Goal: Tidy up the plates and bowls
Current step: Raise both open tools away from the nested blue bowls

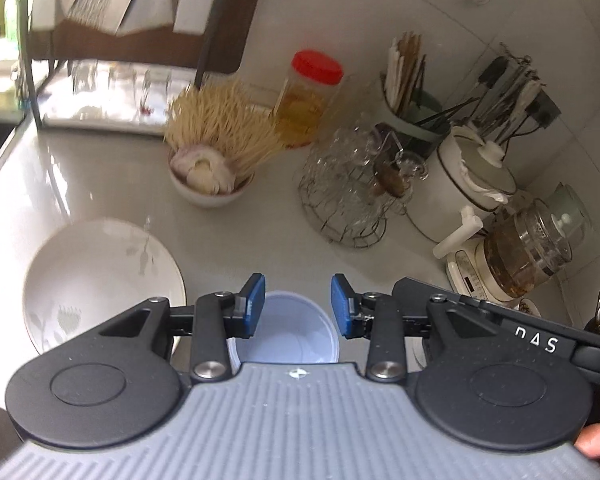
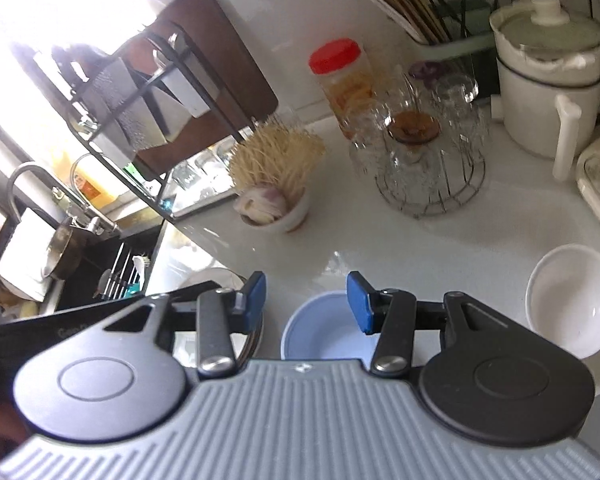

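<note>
A pale blue bowl (image 1: pixel 296 336) stands on the white counter (image 1: pixel 240 248), just below the gap of my left gripper (image 1: pixel 299 306). That gripper is open, its blue pads clear of the rim. A white plate (image 1: pixel 100 280) with a grey flower print lies to its left. In the right wrist view the same blue bowl (image 2: pixel 324 336) sits under my right gripper (image 2: pixel 307 302), which is open too and holds nothing. A white bowl (image 2: pixel 572 300) rests to the right, and the plate's edge (image 2: pixel 216 278) peeks out on the left.
A small bowl of toothpicks and garlic (image 1: pixel 208 184), a red-lidded jar (image 1: pixel 312 96), a wire basket of glasses (image 1: pixel 348 196), a white pot (image 1: pixel 460 184) and a glass kettle (image 1: pixel 528 256) line the back. A dish rack (image 2: pixel 140 92) and sink (image 2: pixel 100 272) lie left.
</note>
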